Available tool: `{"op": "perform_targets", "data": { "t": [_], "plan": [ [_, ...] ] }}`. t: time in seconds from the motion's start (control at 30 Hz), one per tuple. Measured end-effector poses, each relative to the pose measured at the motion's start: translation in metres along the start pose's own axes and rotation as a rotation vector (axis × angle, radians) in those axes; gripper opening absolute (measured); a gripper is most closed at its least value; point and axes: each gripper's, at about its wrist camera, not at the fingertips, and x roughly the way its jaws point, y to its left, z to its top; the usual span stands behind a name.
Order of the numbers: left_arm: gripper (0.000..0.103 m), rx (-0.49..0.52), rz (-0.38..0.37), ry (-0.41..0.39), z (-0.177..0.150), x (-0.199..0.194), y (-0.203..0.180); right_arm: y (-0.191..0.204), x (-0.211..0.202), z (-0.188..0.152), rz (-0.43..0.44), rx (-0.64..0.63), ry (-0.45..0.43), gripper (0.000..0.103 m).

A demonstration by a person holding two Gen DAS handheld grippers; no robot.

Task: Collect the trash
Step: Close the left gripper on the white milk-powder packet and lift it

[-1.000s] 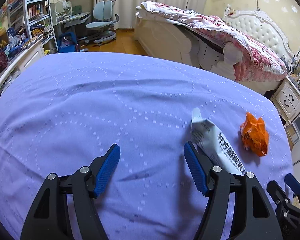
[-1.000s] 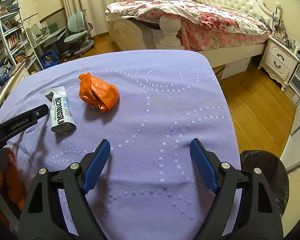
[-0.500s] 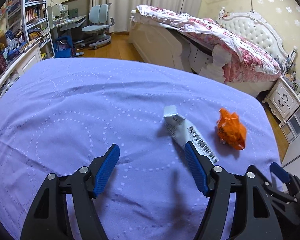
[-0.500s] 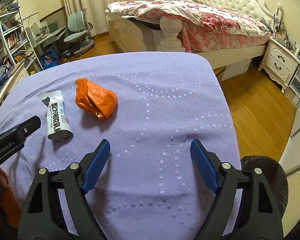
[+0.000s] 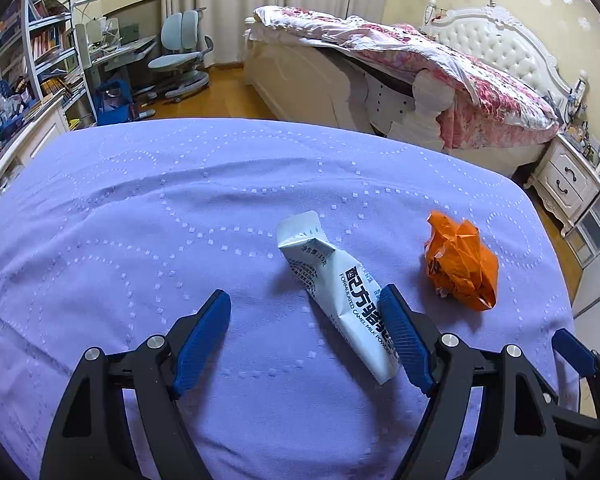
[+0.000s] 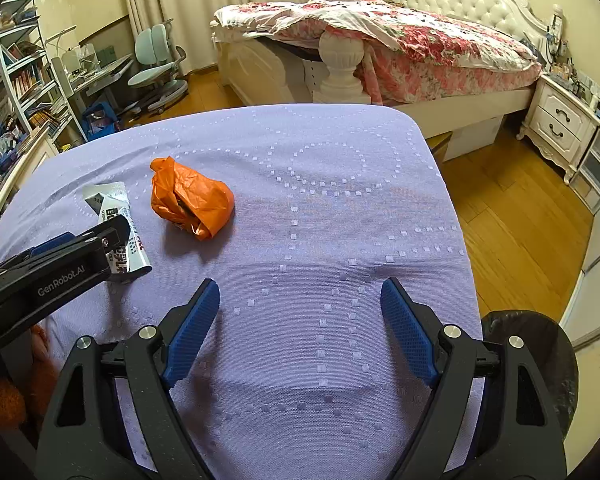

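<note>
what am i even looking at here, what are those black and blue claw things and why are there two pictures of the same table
Those claws are two hand-held grippers, one in each of a person's hands; no robot is involved. Each carries a wide-angle camera looking along its fingers, so each picture is one gripper's own view. The left gripper has just been opening its jaws and is closing in on a white milk powder sachet, which lies partly between its fingers, not gripped. The right gripper hangs open over bare purple tablecloth, holding nothing. A crumpled orange wrapper lies beside the sachet. The dark bag-lined bin at the table's edge looks meant for the trash.
</note>
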Motion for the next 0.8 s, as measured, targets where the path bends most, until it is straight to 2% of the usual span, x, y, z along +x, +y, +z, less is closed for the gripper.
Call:
{"op": "perform_targets", "data": {
  "t": [0.3, 0.57, 0.73, 0.8],
  "plan": [
    [0.077, -0.010, 0.016, 0.006, -0.006, -0.006, 0.032, 0.000, 0.000, -0.002, -0.013, -0.010, 0.003, 0.081],
    [0.077, -0.083, -0.055, 0.016, -0.004, -0.012, 0.040, 0.005, 0.001, -0.004, -0.035, -0.031, 0.011, 0.082],
    [0.077, -0.082, 0.006, 0.018, 0.005, 0.002, 0.032, 0.006, 0.000, -0.006, -0.041, -0.035, 0.013, 0.082],
    [0.077, -0.082, 0.003, 0.018, 0.005, 0.003, 0.034, 0.007, 0.000, -0.005, -0.040, -0.035, 0.012, 0.082]
  ]
}}
